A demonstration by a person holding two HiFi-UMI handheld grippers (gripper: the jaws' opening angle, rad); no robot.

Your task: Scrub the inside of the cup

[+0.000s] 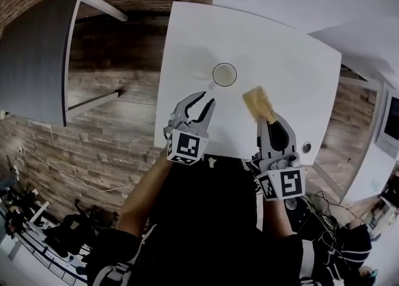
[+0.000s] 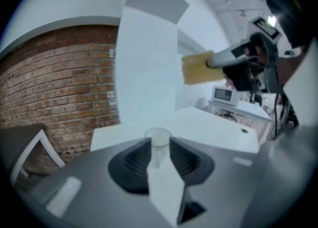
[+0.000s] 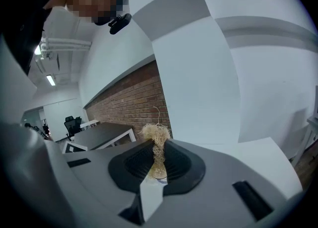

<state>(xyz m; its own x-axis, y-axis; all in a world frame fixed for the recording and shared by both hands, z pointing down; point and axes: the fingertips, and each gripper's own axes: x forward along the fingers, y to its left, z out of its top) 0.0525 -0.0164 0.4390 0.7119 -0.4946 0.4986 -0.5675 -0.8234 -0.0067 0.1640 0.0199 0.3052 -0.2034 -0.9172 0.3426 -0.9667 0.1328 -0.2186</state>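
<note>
A clear empty cup [image 1: 224, 74] stands upright on the white table [image 1: 293, 60]. My left gripper [image 1: 207, 98] hovers just short of it, on its near left side, open and holding nothing. In the left gripper view the cup [image 2: 159, 139] sits in line with the gap between the jaws, a little beyond the tips. My right gripper [image 1: 269, 119] is shut on a yellow fibrous sponge [image 1: 258, 102], held above the table to the right of the cup. Seen edge-on, the sponge [image 3: 156, 136] is pinched flat between the right pads. The sponge [image 2: 198, 67] also shows from the left gripper view.
A dark grey desk [image 1: 34, 54] stands to the left across a strip of wood floor. A small round grommet [image 1: 306, 147] sits near the table's right front corner. A brick wall [image 2: 59, 78] lies beyond the table, and a microwave [image 2: 224, 94] on a far counter.
</note>
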